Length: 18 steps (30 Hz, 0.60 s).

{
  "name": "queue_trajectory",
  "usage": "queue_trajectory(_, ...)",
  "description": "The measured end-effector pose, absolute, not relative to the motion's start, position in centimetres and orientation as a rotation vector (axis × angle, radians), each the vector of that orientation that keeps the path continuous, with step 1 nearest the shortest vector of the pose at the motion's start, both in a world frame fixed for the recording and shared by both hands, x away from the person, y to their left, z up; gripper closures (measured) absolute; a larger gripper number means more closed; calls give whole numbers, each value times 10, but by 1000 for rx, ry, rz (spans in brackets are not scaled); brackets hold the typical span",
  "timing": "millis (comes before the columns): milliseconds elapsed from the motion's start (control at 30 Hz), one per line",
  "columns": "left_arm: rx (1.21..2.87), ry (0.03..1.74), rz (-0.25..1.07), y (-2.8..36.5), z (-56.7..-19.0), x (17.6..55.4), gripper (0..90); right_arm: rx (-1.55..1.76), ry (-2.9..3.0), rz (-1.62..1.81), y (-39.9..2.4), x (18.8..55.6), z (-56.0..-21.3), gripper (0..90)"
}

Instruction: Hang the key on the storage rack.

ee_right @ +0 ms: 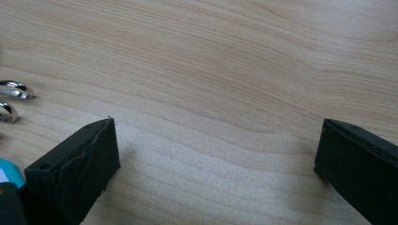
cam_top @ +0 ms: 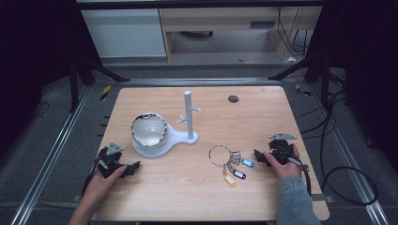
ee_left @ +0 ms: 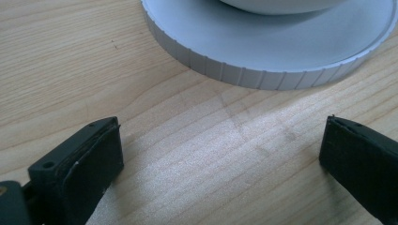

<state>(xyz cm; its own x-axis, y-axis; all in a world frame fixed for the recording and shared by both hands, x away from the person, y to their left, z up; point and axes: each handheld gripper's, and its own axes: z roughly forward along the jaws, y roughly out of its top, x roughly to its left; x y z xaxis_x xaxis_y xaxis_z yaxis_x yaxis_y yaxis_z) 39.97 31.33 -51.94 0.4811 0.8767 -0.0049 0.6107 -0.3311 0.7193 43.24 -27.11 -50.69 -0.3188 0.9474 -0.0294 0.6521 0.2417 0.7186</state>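
Note:
A white stand (cam_top: 189,117) with a tall post and short pegs rises from a round ribbed base (ee_left: 263,56) mid-table. A silver-rimmed bowl (cam_top: 149,130) rests on that base. To the right lies a metal key ring (cam_top: 219,154) carrying several keys and blue (cam_top: 247,162), black and yellow tags. My left gripper (cam_top: 133,168) rests low on the wood just left of the base; its jaws (ee_left: 220,136) stand wide open with nothing between them. My right gripper (cam_top: 259,157) sits right of the keys, open (ee_right: 216,136) over bare wood. Ring ends (ee_right: 14,89) and the blue tag (ee_right: 9,174) lie beside its left jaw.
The wooden table (cam_top: 263,117) has a dark round grommet (cam_top: 233,99) near its far edge. Black cables (cam_top: 338,154) trail off the right side. Metal rails and dark frame legs flank the table; cabinets stand behind.

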Motion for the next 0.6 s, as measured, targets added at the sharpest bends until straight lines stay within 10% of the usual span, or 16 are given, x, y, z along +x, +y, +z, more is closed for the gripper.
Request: queue_trajectory(600, 2058, 1224, 513, 313, -520, 400, 0, 1425, 2088, 855, -273, 431, -502, 143)
